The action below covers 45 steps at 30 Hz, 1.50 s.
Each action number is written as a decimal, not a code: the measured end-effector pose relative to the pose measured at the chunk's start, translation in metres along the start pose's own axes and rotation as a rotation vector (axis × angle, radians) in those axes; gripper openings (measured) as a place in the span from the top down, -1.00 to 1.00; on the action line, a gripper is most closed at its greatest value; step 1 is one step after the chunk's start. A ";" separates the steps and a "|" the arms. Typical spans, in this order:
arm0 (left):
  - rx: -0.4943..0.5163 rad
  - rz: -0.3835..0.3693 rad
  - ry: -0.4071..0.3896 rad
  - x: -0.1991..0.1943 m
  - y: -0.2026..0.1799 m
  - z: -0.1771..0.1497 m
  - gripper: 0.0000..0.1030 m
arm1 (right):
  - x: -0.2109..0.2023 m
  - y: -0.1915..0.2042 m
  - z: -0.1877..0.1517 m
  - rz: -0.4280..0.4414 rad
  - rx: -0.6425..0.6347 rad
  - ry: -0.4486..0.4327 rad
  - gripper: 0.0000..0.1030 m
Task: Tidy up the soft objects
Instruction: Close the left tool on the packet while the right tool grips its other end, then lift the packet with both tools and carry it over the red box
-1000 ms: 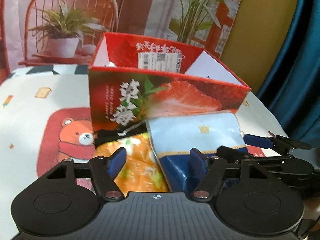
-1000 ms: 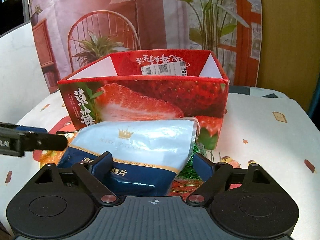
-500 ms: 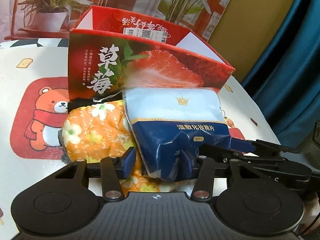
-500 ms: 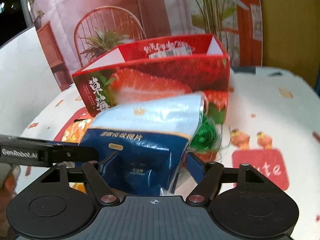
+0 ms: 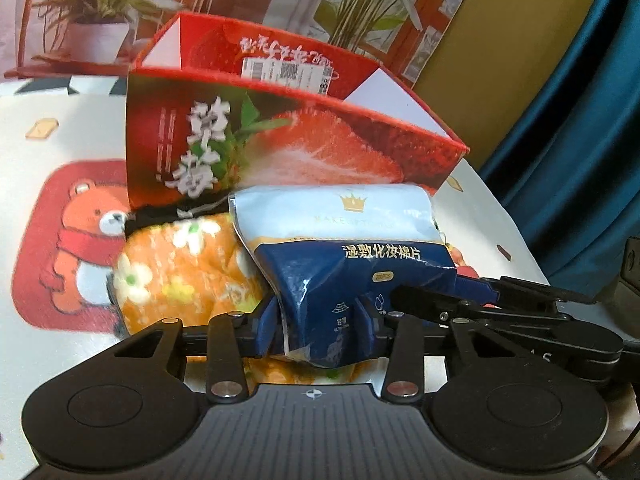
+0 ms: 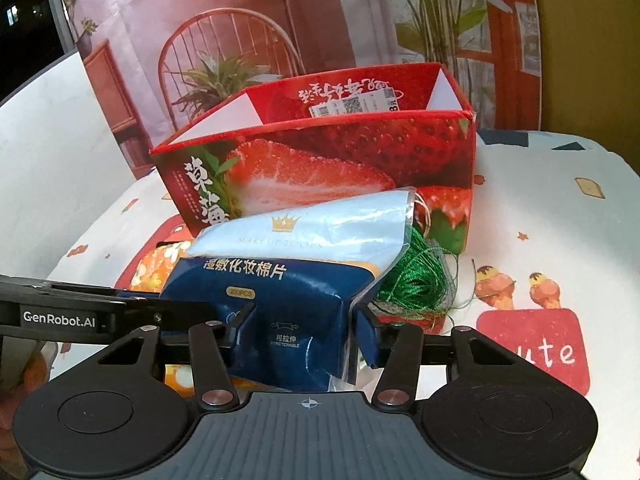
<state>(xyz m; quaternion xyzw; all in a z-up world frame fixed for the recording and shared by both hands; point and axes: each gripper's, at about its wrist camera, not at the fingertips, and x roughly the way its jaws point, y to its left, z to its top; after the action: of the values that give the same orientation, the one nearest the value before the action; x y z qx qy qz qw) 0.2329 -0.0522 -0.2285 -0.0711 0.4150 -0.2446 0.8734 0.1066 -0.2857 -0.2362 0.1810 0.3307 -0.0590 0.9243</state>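
A blue and pale-blue cotton pad pack (image 5: 348,240) (image 6: 304,240) lies in front of an open red strawberry box (image 5: 280,144) (image 6: 320,160). My left gripper (image 5: 318,322) is closing on the pack's dark near end, and its pads press into the crumpled film. My right gripper (image 6: 302,328) is closing on the same end from the other side, pads against the pack. An orange floral cloth (image 5: 180,276) (image 6: 156,268) lies under and to the left of the pack. A bundle of green thread (image 6: 416,280) sits by its right edge.
A black item (image 5: 160,216) lies between the cloth and the box. The table wears a white cartoon cloth with a bear print (image 5: 60,240). A printed backdrop (image 6: 280,20) stands behind the box, and a blue curtain (image 5: 580,120) hangs past the table's right edge.
Both grippers' jaws have narrowed from wide apart to pressing on the pack's near end, which is now bunched and raised. The cloth under it shows more.
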 end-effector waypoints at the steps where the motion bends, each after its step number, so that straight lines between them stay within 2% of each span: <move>1: 0.010 0.002 -0.004 -0.003 -0.001 0.003 0.15 | -0.002 0.000 0.002 0.006 0.009 -0.009 0.14; 10: 0.087 0.031 -0.042 -0.031 -0.007 0.017 0.15 | -0.015 0.012 0.011 0.049 0.038 -0.105 0.15; 14: 0.053 0.030 -0.084 -0.038 -0.003 0.015 0.15 | -0.018 0.020 0.019 0.055 0.010 -0.114 0.16; 23: -0.029 0.038 -0.173 -0.052 -0.002 0.005 0.15 | -0.024 0.042 0.042 0.052 -0.152 -0.093 0.16; 27: -0.030 0.049 -0.193 -0.062 -0.006 0.008 0.15 | -0.029 0.050 0.048 0.058 -0.204 -0.108 0.16; 36: 0.010 0.038 -0.250 -0.079 -0.012 0.045 0.15 | -0.043 0.049 0.073 0.076 -0.181 -0.211 0.18; 45: 0.051 0.024 -0.323 -0.078 -0.016 0.103 0.15 | -0.042 0.041 0.136 0.094 -0.160 -0.280 0.18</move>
<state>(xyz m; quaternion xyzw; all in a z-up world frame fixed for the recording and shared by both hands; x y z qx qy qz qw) 0.2632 -0.0361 -0.1028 -0.0823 0.2635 -0.2300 0.9332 0.1636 -0.2988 -0.1006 0.1122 0.1935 -0.0139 0.9746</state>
